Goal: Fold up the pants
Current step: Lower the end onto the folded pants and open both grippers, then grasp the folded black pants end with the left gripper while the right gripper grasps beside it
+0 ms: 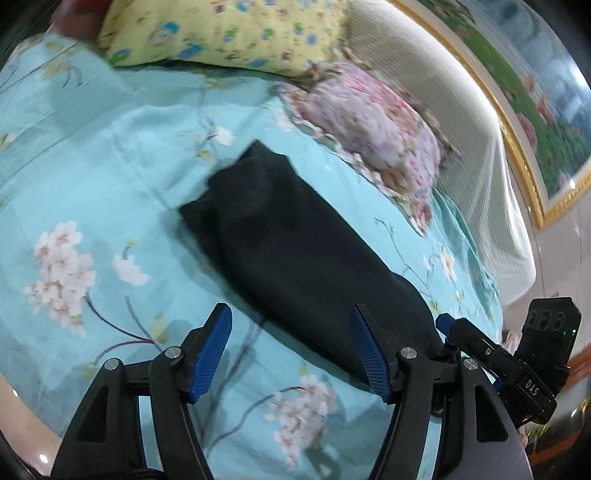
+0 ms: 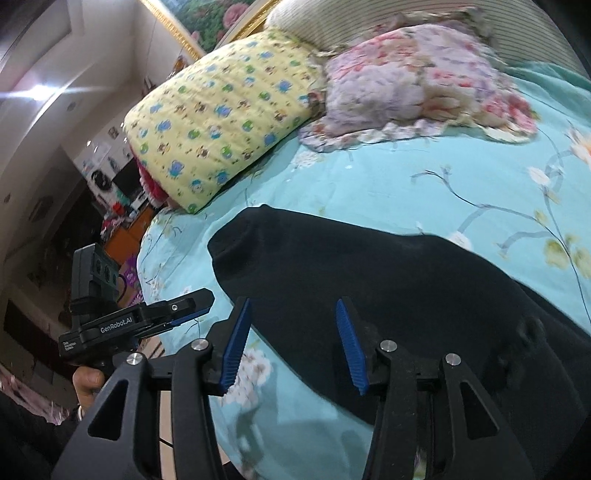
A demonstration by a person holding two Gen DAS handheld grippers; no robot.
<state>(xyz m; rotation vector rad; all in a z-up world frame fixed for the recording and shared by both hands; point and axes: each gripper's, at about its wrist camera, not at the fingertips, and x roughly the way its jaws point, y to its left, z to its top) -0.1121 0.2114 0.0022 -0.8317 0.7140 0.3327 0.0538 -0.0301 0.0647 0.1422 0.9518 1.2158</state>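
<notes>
Black pants (image 1: 295, 240) lie flat on the turquoise flowered bedsheet (image 1: 110, 177), folded lengthwise into one long band. In the right wrist view the pants (image 2: 388, 288) stretch from the centre to the right edge. My left gripper (image 1: 291, 314) is open and empty, hovering above the near end of the pants. My right gripper (image 2: 291, 306) is open and empty, above the pants' near edge. The right gripper also shows at the left view's right edge (image 1: 480, 343), and the left gripper shows in the right view's left side (image 2: 147, 314).
A yellow patterned pillow (image 1: 229, 33) and a pink floral pillow (image 1: 373, 129) lie at the head of the bed, beside a cream headboard cushion (image 1: 461, 122). The bed edge (image 2: 155, 266) drops to the left in the right wrist view, with cluttered furniture beyond.
</notes>
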